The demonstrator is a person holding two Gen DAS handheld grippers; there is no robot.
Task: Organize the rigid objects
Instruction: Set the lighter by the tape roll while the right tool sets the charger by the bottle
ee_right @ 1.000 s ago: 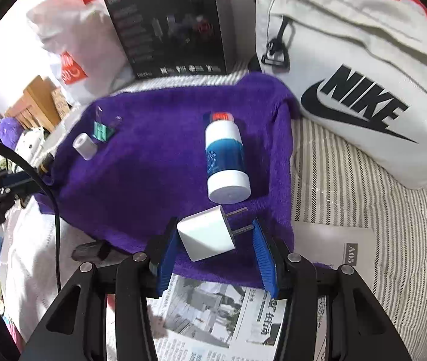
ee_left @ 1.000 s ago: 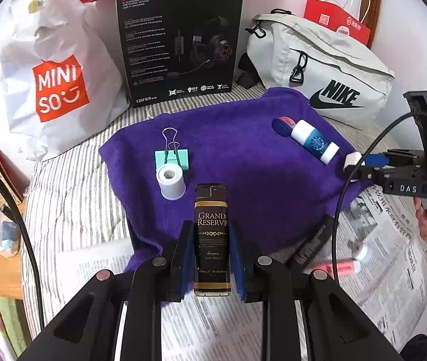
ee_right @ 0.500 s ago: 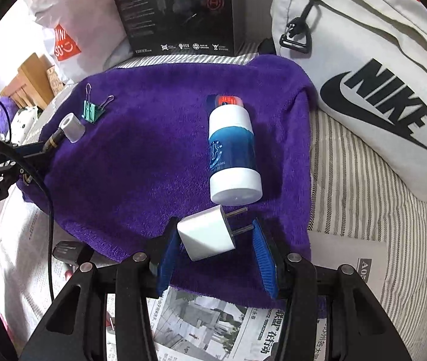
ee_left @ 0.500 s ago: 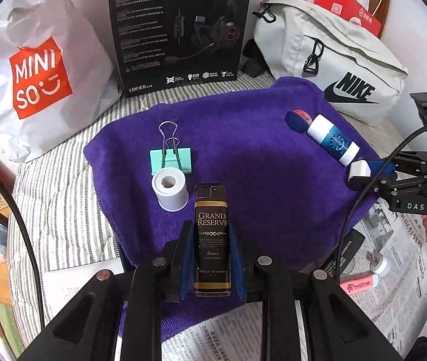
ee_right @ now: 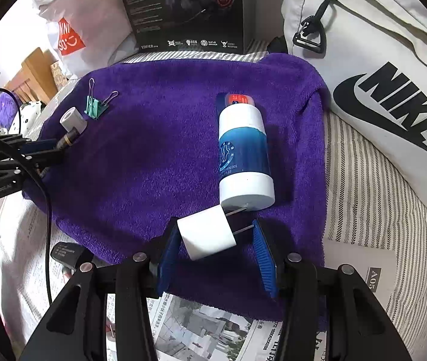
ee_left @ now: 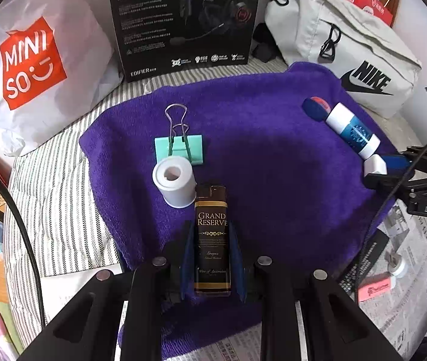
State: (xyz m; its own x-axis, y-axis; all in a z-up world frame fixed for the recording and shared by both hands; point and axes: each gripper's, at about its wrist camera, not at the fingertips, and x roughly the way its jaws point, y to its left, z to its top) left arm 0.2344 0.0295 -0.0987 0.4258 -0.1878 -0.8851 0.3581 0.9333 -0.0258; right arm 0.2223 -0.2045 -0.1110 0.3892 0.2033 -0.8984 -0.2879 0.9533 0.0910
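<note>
A purple towel point(ee_left: 273, 165) lies on the striped bed. On it are a teal binder clip point(ee_left: 180, 147), a white roll point(ee_left: 174, 185) and a blue-and-white bottle point(ee_left: 351, 131) lying on its side. My left gripper point(ee_left: 211, 228) is shut on a brown "Grand Reserve" lighter point(ee_left: 212, 246), whose top reaches just right of the roll. My right gripper point(ee_right: 215, 228) is shut on a white plug adapter point(ee_right: 207, 234) low over the towel point(ee_right: 153, 150). Its prongs point at the right pad, just below the bottle point(ee_right: 243, 150) base. Each gripper shows at the edge of the other's view.
A white Miniso bag point(ee_left: 30, 63), a black headset box point(ee_left: 183, 21) and a grey Nike bag point(ee_left: 348, 45) stand behind the towel. Newspaper point(ee_left: 409, 270) at the right front carries a pink eraser point(ee_left: 374, 290) and a small black item point(ee_right: 66, 252).
Both grippers have come forward and lower over the towel with their objects. The lighter's top now sits beside the white roll, and the adapter has closed in on the bottle's base.
</note>
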